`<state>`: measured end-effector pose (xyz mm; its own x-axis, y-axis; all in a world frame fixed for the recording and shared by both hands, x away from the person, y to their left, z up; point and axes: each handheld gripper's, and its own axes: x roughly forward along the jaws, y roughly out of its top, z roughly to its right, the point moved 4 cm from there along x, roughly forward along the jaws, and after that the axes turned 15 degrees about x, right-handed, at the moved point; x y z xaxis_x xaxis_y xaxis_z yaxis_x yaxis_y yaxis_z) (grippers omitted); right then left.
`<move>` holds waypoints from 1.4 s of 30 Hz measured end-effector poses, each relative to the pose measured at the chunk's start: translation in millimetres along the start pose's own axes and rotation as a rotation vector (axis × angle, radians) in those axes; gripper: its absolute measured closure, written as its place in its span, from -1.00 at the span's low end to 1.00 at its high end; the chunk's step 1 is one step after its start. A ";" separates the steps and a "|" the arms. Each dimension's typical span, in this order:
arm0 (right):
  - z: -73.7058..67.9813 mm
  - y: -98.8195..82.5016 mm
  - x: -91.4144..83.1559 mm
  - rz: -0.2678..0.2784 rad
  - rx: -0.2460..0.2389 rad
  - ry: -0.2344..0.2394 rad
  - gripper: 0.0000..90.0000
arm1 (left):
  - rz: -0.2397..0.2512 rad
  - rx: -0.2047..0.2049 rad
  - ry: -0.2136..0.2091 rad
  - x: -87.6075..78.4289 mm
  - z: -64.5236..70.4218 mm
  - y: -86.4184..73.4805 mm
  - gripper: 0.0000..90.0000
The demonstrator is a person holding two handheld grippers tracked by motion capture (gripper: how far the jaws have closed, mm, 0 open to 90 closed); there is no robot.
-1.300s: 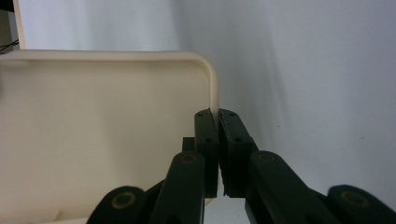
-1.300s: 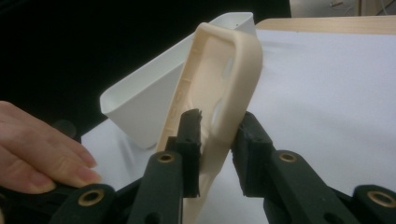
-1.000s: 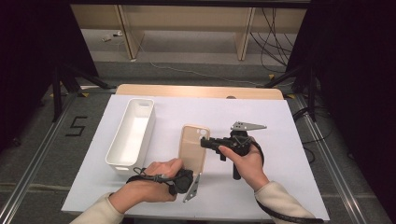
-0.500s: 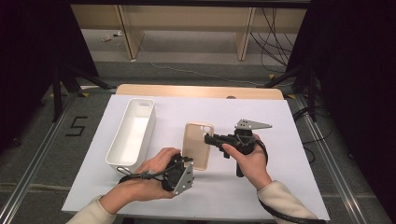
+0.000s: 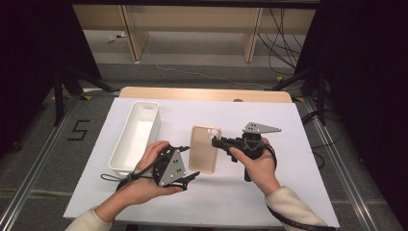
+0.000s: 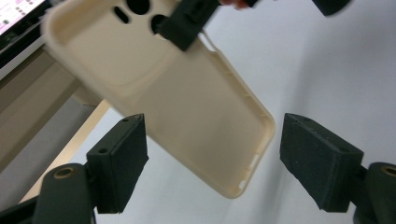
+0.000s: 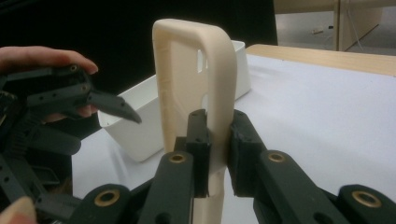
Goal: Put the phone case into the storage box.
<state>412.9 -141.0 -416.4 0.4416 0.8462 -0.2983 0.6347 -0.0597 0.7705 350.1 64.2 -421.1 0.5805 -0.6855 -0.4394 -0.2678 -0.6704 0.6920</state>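
Phone case [image 5: 205, 155] clamped at its edge by right gripper [image 5: 222, 143], right of white bin [image 5: 136, 137]. Left gripper [image 5: 192, 174] jaws just opened wide, empty, near case's lower end.

A white sheet [image 5: 298, 144] is covering the desk [image 5: 202, 93], leaving a strip of its wooden top showing along the far edge. A long white plastic bin [image 5: 134, 137] is sitting directly on the sheet, well left of the sheet's middle, lying lengthwise from near to far.
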 end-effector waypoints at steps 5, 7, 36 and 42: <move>1.0 2.2 -1.3 0.018 -0.023 -0.006 0.80 | 0.055 -0.124 0.056 -3.6 -14.3 1.3 -0.47; 0.3 2.7 -1.3 0.023 -0.016 -0.003 0.80 | 0.065 -0.169 0.072 -3.9 -17.7 0.7 -0.45; -4.2 1.6 -0.8 0.015 -0.032 -0.014 0.80 | 0.103 -0.441 0.192 8.1 -48.2 6.0 0.32; -4.5 1.4 0.0 0.017 -0.040 -0.020 0.80 | 0.112 -0.460 0.207 8.5 -51.4 6.6 0.44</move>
<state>411.0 -138.7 -412.7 0.4653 0.8342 -0.2958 0.6012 -0.0526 0.7974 392.8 68.6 -390.8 0.7203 -0.6442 -0.2575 0.0015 -0.3697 0.9291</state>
